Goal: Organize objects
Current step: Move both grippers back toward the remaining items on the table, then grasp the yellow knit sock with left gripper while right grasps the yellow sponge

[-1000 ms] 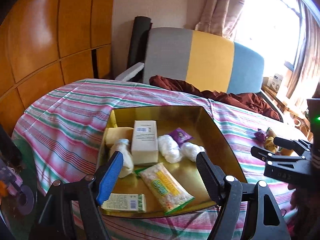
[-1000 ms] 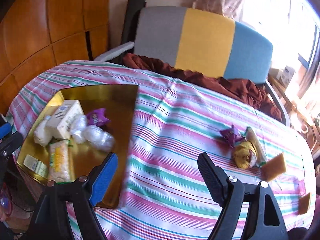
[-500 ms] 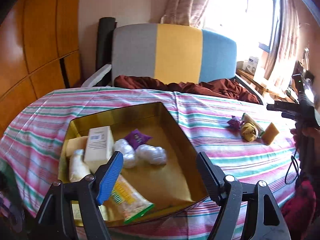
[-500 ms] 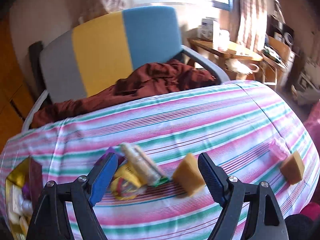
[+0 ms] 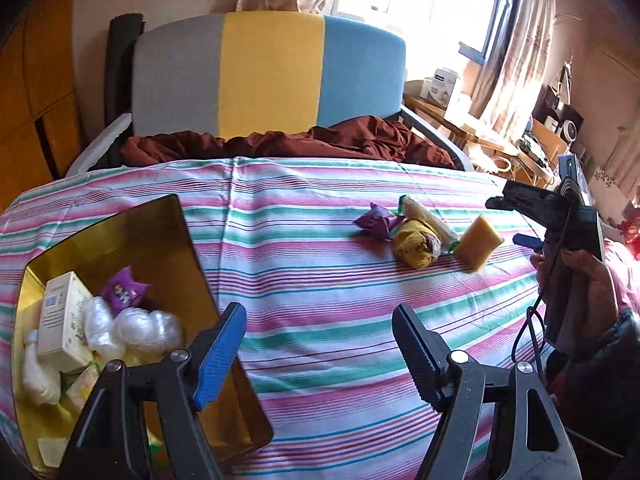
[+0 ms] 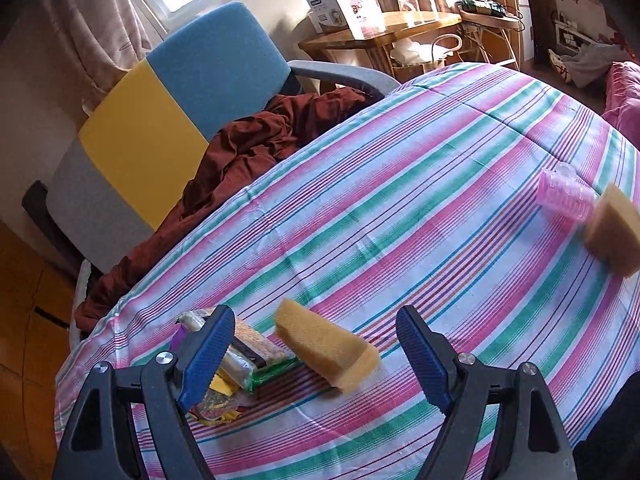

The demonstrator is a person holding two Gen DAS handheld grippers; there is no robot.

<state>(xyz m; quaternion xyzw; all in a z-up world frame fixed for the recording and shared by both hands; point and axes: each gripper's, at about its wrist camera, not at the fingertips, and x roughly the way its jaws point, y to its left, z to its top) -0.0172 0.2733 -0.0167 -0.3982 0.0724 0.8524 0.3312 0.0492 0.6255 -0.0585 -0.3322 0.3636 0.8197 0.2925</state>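
Note:
A gold box [image 5: 188,248] at the table's left holds a white carton [image 5: 62,316], white plastic bundles [image 5: 136,326], a purple packet [image 5: 122,290] and other packs. On the striped cloth lie a purple packet [image 5: 376,222], a yellow snack pack [image 5: 416,242], a bar pack [image 5: 430,218] and a yellow sponge [image 5: 478,246]. My left gripper [image 5: 318,342] is open and empty beside the box. My right gripper [image 6: 316,346] is open and empty, just above the sponge [image 6: 326,346]; it also shows in the left wrist view [image 5: 516,220].
A second sponge [image 6: 614,234] and a pink ribbed roller [image 6: 564,196] lie near the table's right edge. A grey, yellow and blue chair [image 5: 268,76] with a brown cloth [image 5: 288,144] stands behind the table. A wooden side table [image 6: 380,28] is further back.
Both grippers have swung right, away from the gold box. The right gripper has come down close over the sponge and snack packs. Both stay open.

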